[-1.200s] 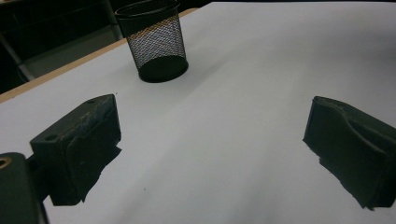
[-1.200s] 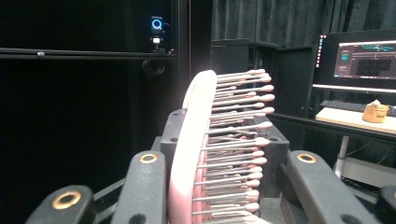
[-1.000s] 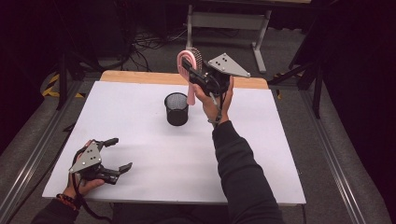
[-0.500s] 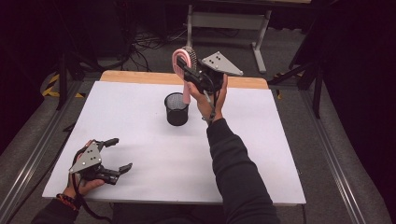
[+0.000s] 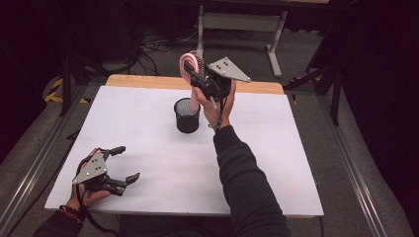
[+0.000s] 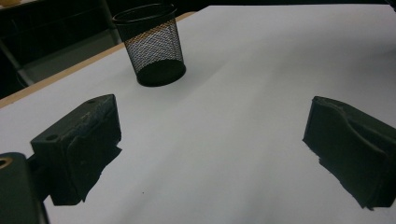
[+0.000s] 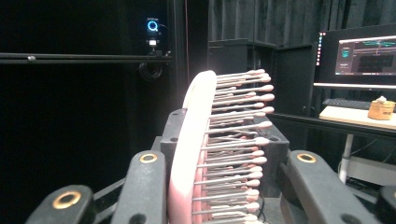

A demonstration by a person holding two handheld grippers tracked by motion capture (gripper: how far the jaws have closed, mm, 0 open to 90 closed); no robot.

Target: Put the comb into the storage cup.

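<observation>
The lower end of the pink plastic hairbrush with pale-tipped metal bristles (image 7: 205, 154) is cut off by the bottom edge of the right gripper view, and in the high view its handle is hidden behind the right gripper (image 5: 197, 74) and the hand that bears it, so only the rounded, curved head shows there (image 5: 188, 60). The right gripper is clamped on this brush, its black jaws pressing the brush's flanks, and holds it raised above the far part of the white flat-topped desk (image 5: 276, 148), just above and behind the black wire-mesh cylindrical cup (image 5: 187, 115). The bristles are thin straight pins ending in small rounded beads, set in rows on a smooth, arched back. The cup stands upright on the desk, its open lattice wall closed by a solid dark base and a thin rim (image 6: 152, 44); its interior cannot be made out. The left gripper (image 5: 121, 163) lies low near the desk's near left corner, its jaws spread wide with nothing between them; its blocky, matt black pads (image 6: 88, 144) look scuffed at the edges. A pale wooden strip (image 5: 148, 81) borders the desk's far edge. The background is dark and largely indistinct.
</observation>
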